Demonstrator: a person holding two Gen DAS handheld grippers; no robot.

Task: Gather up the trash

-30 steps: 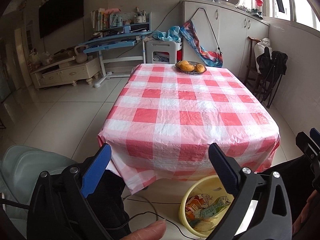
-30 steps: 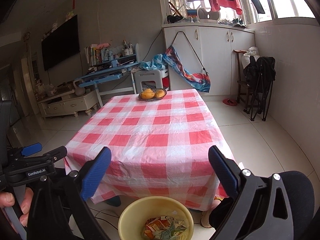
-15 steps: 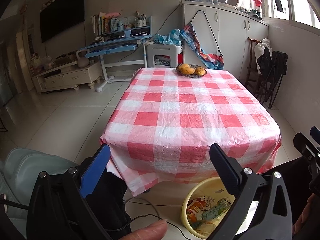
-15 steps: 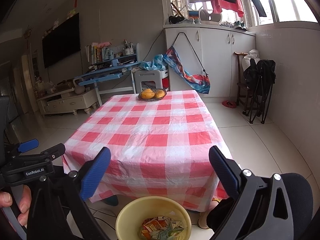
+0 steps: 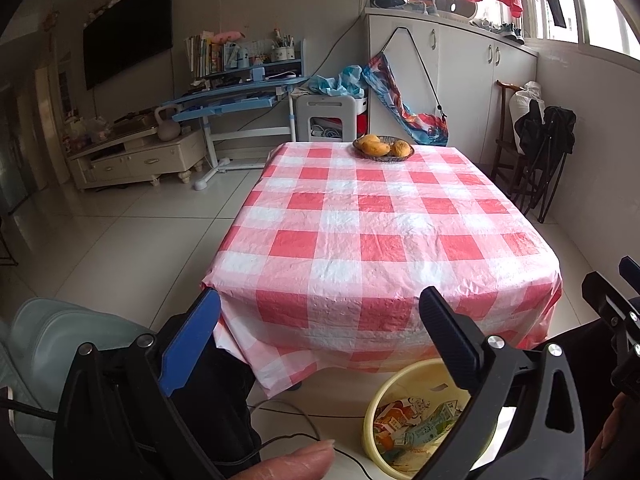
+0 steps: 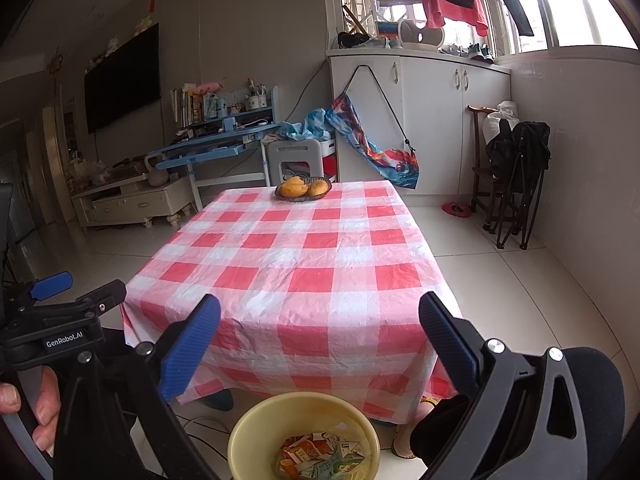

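Trash [image 6: 316,454], a heap of crumpled printed wrappers, already lies in the yellow bin [image 6: 256,424] on the floor just below me, right at the near edge of the table. My right gripper [image 6: 320,332] hangs above the bin with its fingers spread wide and nothing between them; my left gripper [image 5: 320,328] is likewise spread and empty, off to the bin's left. A thin black cable [image 5: 288,438] trails across the tiles beside the bin, so I judge a low sweep could snag it or tip the bin and spill the wrappers. Farther out, the checked tablecloth [image 5: 376,232] looks bare of litter, so I may be nearly done. At its far end sits a bowl of fruit [image 5: 383,148]; grabbing that would be a mistake.
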